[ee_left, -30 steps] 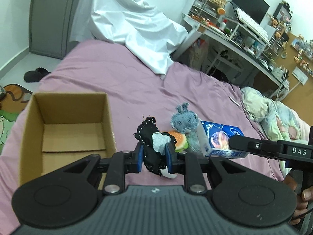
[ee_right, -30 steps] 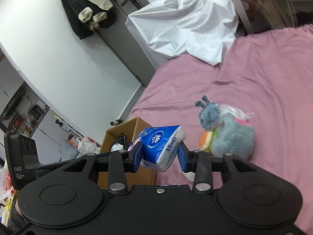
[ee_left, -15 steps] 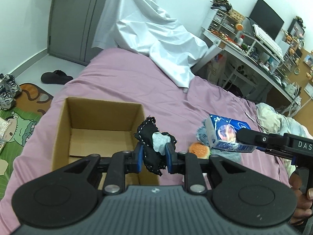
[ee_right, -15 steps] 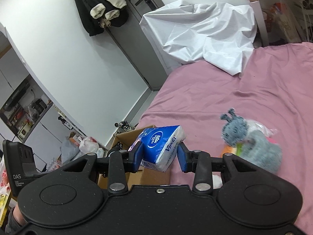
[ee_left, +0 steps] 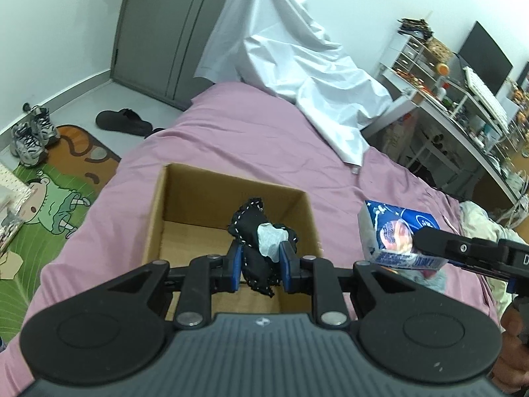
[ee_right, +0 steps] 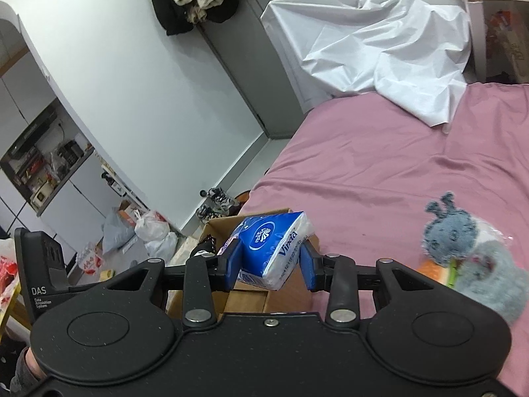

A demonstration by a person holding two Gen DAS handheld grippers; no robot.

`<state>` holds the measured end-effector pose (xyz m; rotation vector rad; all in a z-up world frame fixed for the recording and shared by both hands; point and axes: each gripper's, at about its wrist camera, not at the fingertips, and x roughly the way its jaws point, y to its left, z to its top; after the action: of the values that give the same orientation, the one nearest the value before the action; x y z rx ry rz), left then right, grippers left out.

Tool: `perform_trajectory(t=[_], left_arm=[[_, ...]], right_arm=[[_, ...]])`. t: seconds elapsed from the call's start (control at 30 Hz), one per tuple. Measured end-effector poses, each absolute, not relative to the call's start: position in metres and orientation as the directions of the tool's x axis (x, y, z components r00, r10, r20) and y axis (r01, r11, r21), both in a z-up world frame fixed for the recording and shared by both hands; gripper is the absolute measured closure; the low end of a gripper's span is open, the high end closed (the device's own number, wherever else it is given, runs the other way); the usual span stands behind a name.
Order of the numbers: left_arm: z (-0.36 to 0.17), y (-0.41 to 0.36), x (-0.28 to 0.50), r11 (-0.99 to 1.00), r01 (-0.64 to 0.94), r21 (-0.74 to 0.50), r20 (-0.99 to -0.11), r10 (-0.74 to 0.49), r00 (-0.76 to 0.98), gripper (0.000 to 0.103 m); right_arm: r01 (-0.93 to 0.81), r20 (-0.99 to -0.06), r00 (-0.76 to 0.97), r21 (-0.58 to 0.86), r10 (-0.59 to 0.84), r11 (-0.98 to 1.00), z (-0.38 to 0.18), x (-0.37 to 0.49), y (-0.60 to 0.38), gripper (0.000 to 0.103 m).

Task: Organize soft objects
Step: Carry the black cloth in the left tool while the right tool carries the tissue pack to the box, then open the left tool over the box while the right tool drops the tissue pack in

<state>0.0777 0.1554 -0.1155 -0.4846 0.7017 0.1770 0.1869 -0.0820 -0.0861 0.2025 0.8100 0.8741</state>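
Observation:
My left gripper (ee_left: 259, 269) is shut on a black cloth bundle with white stitching (ee_left: 256, 235) and hangs over the open cardboard box (ee_left: 155, 211) on the pink bed. My right gripper (ee_right: 271, 266) is shut on a blue tissue pack (ee_right: 269, 246), held just above the box's corner (ee_right: 221, 223). In the left wrist view the same tissue pack (ee_left: 393, 236) floats to the right of the box. A grey plush rabbit (ee_right: 463, 248) with a toy burger (ee_right: 436, 271) lies on the bed to the right.
A white sheet (ee_left: 297, 63) is draped at the bed's far end. A desk with shelves and a monitor (ee_left: 463, 76) stands on the right. On the floor left of the bed lie a cartoon rug (ee_left: 49, 178), sneakers (ee_left: 28, 135) and a slipper (ee_left: 122, 122). Bags (ee_right: 145, 231) sit by the wall.
Both grippers have swung left with their loads. The black cloth now hangs over the box instead of beside it, and the tissue pack has come up to the box's right edge.

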Motion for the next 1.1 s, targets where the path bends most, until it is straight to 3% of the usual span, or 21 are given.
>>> perform_trajectory(t=[0.43, 0.63, 0.7, 0.77, 0.83, 0.9, 1.03, 1.1], left_arm=[[-0.136, 0.189, 0.102, 0.867, -0.336, -0.369, -0.66, 0.01, 0.751, 0.08], [-0.132, 0.186, 0.102, 0.881, -0.329, -0.339, -0.659, 0.027, 0.751, 0.063], [-0.127, 0.183, 0.098, 0.882, -0.324, -0.341, -0.647, 0.031, 0.762, 0.05], [-0.123, 0.182, 0.094, 0.881, -0.331, -0.339, -0.638, 0.043, 0.769, 0.042], [-0.119, 0.181, 0.091, 0.877, -0.351, -0.328, -0.636, 0.07, 0.769, 0.037], [-0.114, 0.18, 0.087, 0.873, -0.361, -0.327, -0.624, 0.088, 0.777, 0.03], [-0.109, 0.175, 0.081, 0.868, -0.375, -0.325, -0.614, 0.108, 0.782, 0.024], [-0.107, 0.171, 0.078, 0.864, -0.38, -0.33, -0.612, 0.111, 0.783, 0.02]], right_arm=[[-0.63, -0.599, 0.331, 0.435, 0.729, 0.643, -0.102, 0.202, -0.037, 0.067], [-0.643, -0.599, 0.322, 0.43, 0.733, 0.633, -0.102, 0.202, -0.027, 0.067], [-0.643, -0.597, 0.321, 0.432, 0.735, 0.632, -0.102, 0.202, -0.025, 0.066], [-0.641, -0.595, 0.322, 0.435, 0.737, 0.632, -0.102, 0.203, -0.024, 0.066], [-0.642, -0.591, 0.316, 0.443, 0.742, 0.626, -0.101, 0.203, -0.025, 0.061], [-0.635, -0.594, 0.331, 0.435, 0.733, 0.639, -0.1, 0.202, -0.025, 0.048], [-0.61, -0.588, 0.349, 0.448, 0.729, 0.653, -0.096, 0.201, -0.038, 0.039], [-0.596, -0.583, 0.368, 0.45, 0.724, 0.665, -0.093, 0.199, -0.049, 0.029]])
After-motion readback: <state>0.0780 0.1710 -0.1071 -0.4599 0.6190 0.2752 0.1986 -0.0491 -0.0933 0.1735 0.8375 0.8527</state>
